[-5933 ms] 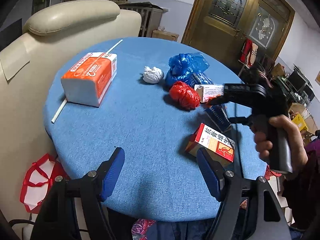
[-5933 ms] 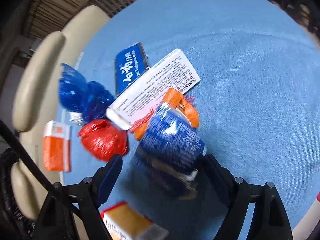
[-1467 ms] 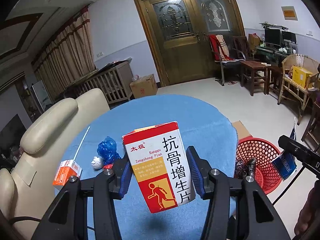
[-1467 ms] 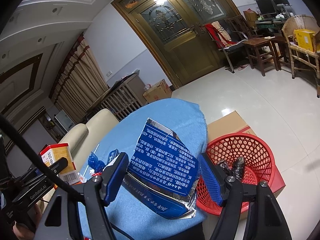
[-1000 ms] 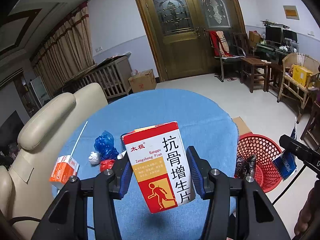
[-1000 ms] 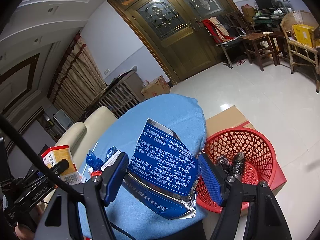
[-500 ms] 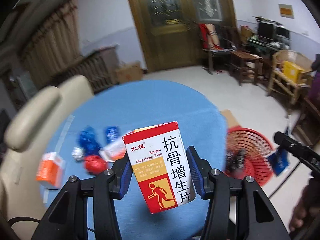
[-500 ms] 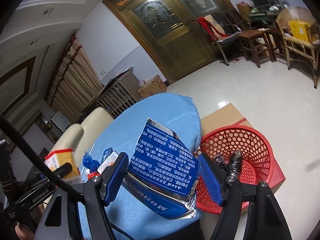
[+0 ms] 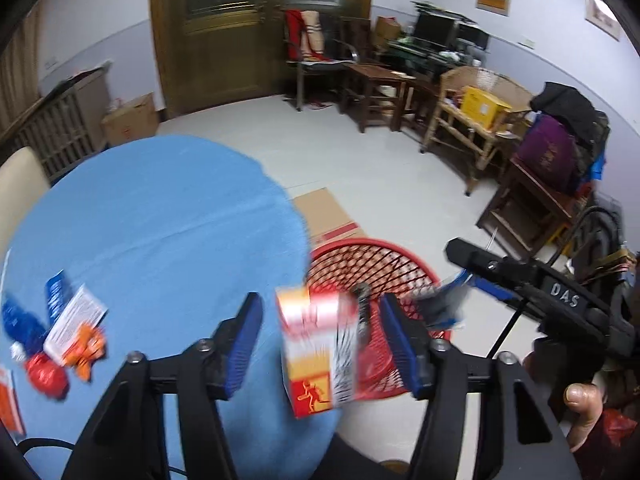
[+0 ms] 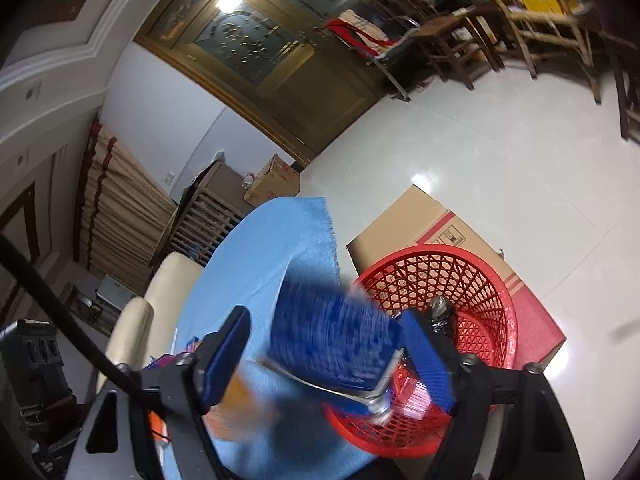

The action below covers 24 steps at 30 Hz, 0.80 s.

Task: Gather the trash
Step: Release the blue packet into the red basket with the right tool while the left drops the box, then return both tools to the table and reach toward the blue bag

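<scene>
My left gripper [image 9: 326, 344] is open; a red and white medicine box [image 9: 318, 352], blurred, hangs loose between its fingers without touching them, beside the red mesh basket [image 9: 384, 264]. My right gripper [image 10: 332, 356] is open too; a blue foil packet [image 10: 332, 344], blurred, is between its fingers above the basket [image 10: 472, 280], close to the right finger. The right gripper also shows in the left wrist view [image 9: 520, 276], with the blue packet [image 9: 444, 304] below it over the basket. Dark trash lies in the basket.
The round blue table [image 9: 160, 220] holds a white box [image 9: 74, 330], blue bags [image 9: 20, 324], a red wad [image 9: 46, 374] and orange scraps [image 9: 86, 346]. A cardboard box [image 10: 416, 224] lies behind the basket. Chairs and desks line the far wall.
Both grippers have opened and swung toward the basket. The medicine box and the blue packet, held tight half a second ago, are now loose and blurred between the fingers.
</scene>
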Tool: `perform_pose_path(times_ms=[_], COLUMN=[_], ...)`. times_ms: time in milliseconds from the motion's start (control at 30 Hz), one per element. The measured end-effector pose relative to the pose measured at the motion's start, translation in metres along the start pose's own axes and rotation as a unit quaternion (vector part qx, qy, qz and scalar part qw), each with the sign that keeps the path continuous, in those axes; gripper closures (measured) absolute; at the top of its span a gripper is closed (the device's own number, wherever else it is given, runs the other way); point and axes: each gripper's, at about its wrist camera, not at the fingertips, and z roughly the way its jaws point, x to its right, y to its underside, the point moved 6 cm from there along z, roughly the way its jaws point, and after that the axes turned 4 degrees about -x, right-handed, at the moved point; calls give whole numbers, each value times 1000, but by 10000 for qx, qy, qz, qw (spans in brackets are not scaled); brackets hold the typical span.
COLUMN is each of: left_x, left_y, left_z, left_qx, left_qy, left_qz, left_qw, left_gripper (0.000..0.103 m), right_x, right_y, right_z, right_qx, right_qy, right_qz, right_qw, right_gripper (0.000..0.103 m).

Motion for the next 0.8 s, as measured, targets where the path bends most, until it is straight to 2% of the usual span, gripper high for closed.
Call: perform_pose_path(times_ms=[67,200,367,467,600,700,800], left_x=[9,7,-33,-73,-140,-190,-236], left_y=[-5,3,40,68,111,141,171], left_z=[6,3,-9,-26,-61,-90,-120], left_qx=[-8,26,-78,-58,101,218,355], left_qy=[127,27,-370,-726,-1406,-1919,-2226], left_qz=[77,117,-80,-358,-909,-1340,-1809], left_qw=[9999,9999,9993,9967,9858,9720,9573], left_gripper=[34,34,34,34,34,34,34], right_x=[9,20,18,-1,-38,-71,-107], right_y=[-4,-4,4,13,26,40,56], right_z=[1,-4,-1,8,25,41,60], right_qx=[9,102,4,-122,-392,-608,-837], right_qy=[47,123,71,52,-22,-45,-109], right_qz=[164,203,192,-18,-398,-731,-1069], right_qw=[9999,9997,9998,9999,9984,9955,9907], right_gripper=[19,19,19,19,19,19,19])
